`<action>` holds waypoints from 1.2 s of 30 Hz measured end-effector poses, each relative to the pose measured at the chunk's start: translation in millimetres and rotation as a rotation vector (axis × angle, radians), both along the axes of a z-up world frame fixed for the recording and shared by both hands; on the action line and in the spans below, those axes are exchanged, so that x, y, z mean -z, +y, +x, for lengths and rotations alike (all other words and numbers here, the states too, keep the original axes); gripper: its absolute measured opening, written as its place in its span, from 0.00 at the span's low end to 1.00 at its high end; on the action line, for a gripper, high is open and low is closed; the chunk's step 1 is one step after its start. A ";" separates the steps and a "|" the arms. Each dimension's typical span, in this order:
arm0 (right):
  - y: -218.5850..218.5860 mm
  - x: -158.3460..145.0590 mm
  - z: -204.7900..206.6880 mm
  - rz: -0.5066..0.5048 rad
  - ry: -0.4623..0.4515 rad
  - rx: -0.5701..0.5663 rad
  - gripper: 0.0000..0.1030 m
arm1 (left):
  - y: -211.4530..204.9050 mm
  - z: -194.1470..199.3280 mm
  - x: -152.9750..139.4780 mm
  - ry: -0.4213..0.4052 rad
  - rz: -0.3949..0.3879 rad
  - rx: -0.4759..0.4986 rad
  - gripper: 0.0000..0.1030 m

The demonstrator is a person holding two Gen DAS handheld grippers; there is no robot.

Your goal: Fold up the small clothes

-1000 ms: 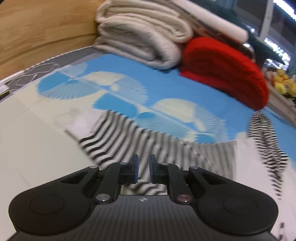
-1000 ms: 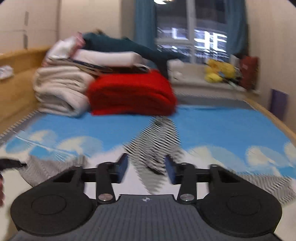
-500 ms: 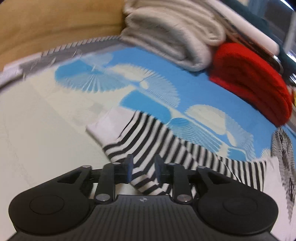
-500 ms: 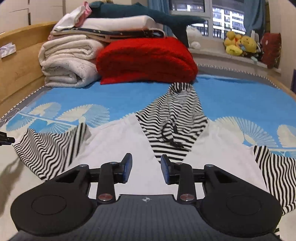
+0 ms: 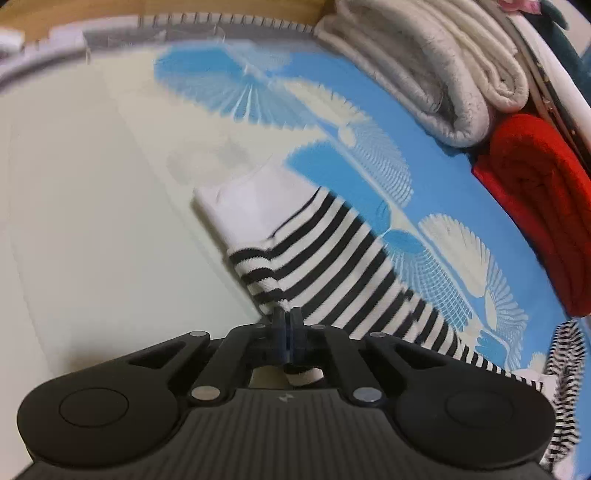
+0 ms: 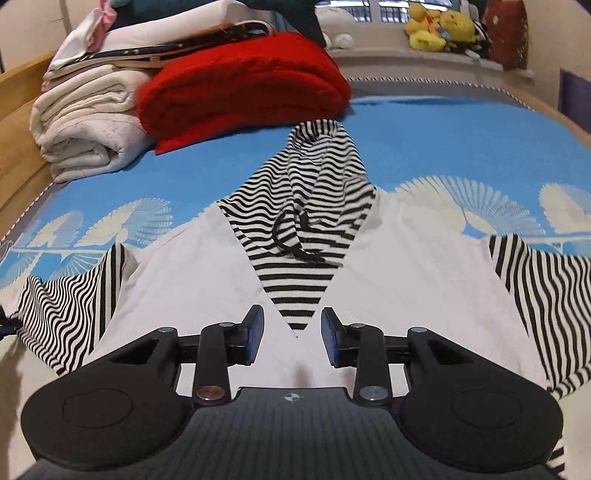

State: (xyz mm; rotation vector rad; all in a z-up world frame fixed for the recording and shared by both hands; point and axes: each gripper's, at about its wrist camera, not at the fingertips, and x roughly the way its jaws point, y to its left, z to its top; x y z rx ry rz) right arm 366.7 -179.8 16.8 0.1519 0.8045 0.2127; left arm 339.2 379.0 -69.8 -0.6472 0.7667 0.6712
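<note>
Tongs (image 5: 286, 325) newly clamped on sleeve (image 5: 332, 266)

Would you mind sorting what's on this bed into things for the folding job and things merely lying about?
Job: striped hoodie; left gripper shut on its sleeve; right gripper, open.

Lying about: red blanket; cream blankets; plush toys.

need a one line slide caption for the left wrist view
Left gripper shut on the striped sleeve cuff of a hoodie spread on a blue fan-print bedspread.
</note>
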 end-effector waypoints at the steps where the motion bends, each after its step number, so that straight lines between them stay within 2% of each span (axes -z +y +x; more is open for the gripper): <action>1: -1.8 -0.1 0.3 0.007 0.006 0.008 0.34 | -11.7 2.5 -11.8 -0.005 0.065 0.016 0.00; 4: -7.3 -4.0 -1.7 0.016 0.011 0.037 0.34 | -56.8 10.3 -51.8 -0.095 0.164 0.097 0.00; 6: -14.0 -9.3 -5.4 0.028 0.003 0.068 0.21 | -103.4 12.0 -81.6 -0.187 0.221 0.202 0.00; 7: -18.3 -12.8 -7.7 0.039 -0.001 0.083 0.11 | -133.5 11.7 -95.5 -0.234 0.252 0.269 0.00; 8: -22.8 -16.3 -9.8 0.048 -0.007 0.100 0.10 | -160.9 10.4 -105.2 -0.275 0.260 0.328 0.00; 11: -37.7 -26.8 -18.8 0.064 -0.030 0.163 0.10 | -254.8 2.8 -121.5 -0.395 0.166 0.565 0.01; 12: -44.0 -30.1 -23.3 0.069 -0.038 0.191 0.10 | -291.5 1.2 -121.1 -0.404 0.120 0.702 0.03; 14: -57.7 -33.6 -32.2 0.076 -0.034 0.259 0.11 | -344.8 -1.9 -113.4 -0.352 0.030 0.910 0.04; 16: -70.0 -32.1 -39.6 0.091 -0.007 0.316 0.16 | -368.0 -8.9 -108.9 -0.319 -0.014 1.001 0.07; 17: -76.1 -30.6 -43.9 0.105 0.011 0.340 0.19 | -369.6 -12.0 -108.5 -0.321 -0.027 1.010 0.09; 18: -83.1 -29.6 -48.7 0.128 0.029 0.366 0.21 | -364.4 -14.4 -109.3 -0.323 -0.025 0.975 0.09; 21: -93.8 -27.5 -63.0 0.171 0.049 0.403 0.22 | -329.9 -13.2 -106.2 -0.279 -0.041 0.773 0.09; 24: -99.1 -25.7 -76.4 0.198 0.061 0.420 0.22 | -292.4 -13.0 -90.5 -0.116 -0.040 0.525 0.10; 26: -99.1 -22.4 -78.9 0.209 0.065 0.418 0.23 | -270.7 -14.9 -75.2 -0.072 -0.037 0.442 0.10; 28: -96.4 -17.5 -79.6 0.204 0.074 0.404 0.23 | -254.1 -8.4 -56.8 0.050 -0.072 0.373 0.10; 29: -93.2 -13.8 -77.4 0.202 0.086 0.391 0.23 | -246.4 -5.7 -50.3 0.077 -0.118 0.344 0.10; 31: -85.6 -7.0 -70.3 0.210 0.124 0.351 0.23 | -234.8 2.1 -41.1 0.061 -0.220 0.332 0.10; 32: -81.2 -4.5 -67.0 0.220 0.139 0.321 0.23 | -232.6 5.8 -39.9 0.057 -0.242 0.334 0.10; 33: -75.3 -0.8 -61.8 0.232 0.156 0.293 0.23 | -230.4 9.4 -41.5 0.051 -0.238 0.338 0.10; 36: -61.6 16.6 -44.9 0.315 0.241 0.256 0.23 | -240.5 23.7 -47.9 0.059 -0.141 0.378 0.10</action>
